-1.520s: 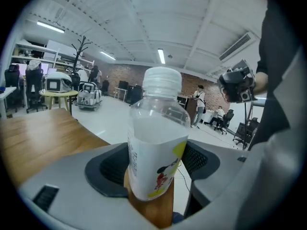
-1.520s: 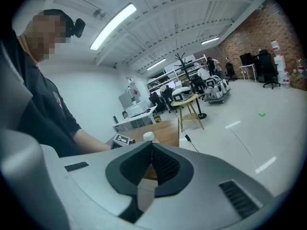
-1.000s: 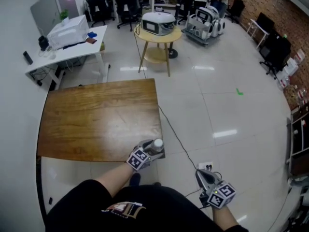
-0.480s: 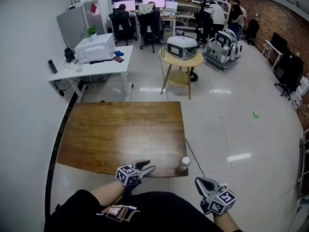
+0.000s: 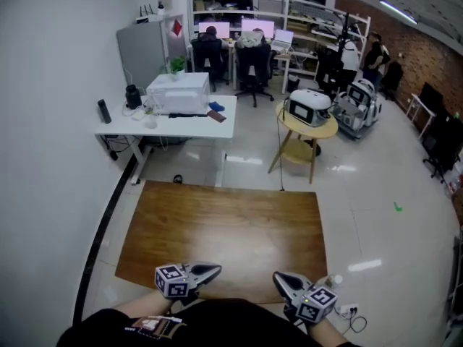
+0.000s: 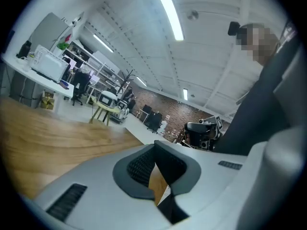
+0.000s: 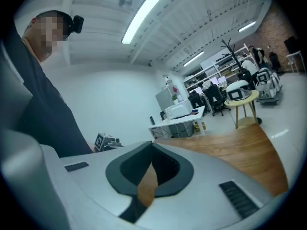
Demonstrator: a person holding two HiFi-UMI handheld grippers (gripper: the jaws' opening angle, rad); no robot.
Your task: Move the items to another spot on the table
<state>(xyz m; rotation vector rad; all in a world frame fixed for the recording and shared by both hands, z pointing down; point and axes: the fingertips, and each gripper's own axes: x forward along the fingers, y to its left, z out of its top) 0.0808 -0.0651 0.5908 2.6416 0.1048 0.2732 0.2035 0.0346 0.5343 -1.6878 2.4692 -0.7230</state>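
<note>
Bottle (image 5: 334,281) just beside right tool (image 5: 281,278)

The table (image 5: 217,230) is glossy varnished wood; the floor (image 5: 376,194) is shiny, smooth tile.

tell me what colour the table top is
The table top is brown wood grain, best seen in the head view.

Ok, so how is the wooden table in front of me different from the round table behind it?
The wooden table is rectangular; the round table has a circular top. The wooden table is dark brown; the round table is pale, yellowish. The wooden table's top looks mostly bare; the round table carries a white machine and has a lower shelf. Both stand on the glossy pale floor.
</note>
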